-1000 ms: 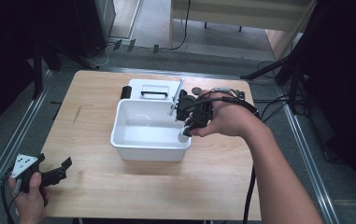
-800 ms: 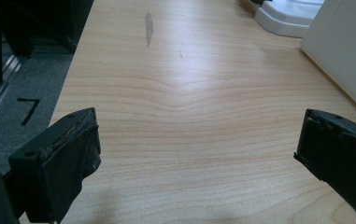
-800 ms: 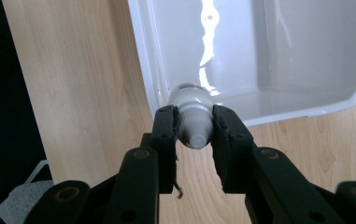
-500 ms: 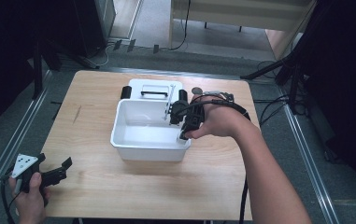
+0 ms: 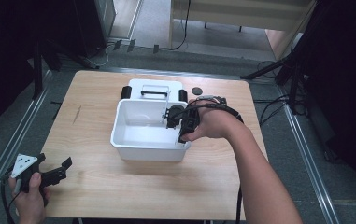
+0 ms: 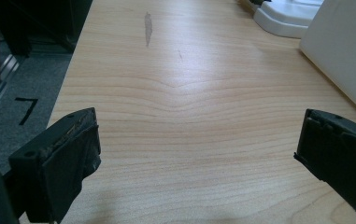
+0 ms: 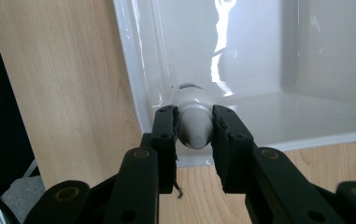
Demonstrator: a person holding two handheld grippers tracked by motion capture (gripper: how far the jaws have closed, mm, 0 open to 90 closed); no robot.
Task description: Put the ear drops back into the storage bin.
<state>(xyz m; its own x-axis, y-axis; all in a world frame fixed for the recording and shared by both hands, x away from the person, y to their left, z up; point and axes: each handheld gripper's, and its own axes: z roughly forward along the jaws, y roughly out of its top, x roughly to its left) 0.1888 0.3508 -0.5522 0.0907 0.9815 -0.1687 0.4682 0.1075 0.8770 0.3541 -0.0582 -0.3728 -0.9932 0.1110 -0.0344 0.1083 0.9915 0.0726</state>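
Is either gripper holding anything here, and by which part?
The right gripper clamps a small white bottle by its cap end, over the white tub rim. The left gripper is open and holds nothing.

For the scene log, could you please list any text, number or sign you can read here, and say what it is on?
"7": a black mark on the grey floor beside the table, in the left gripper view.
No readable print on the white bin, its lid or the small bottle.
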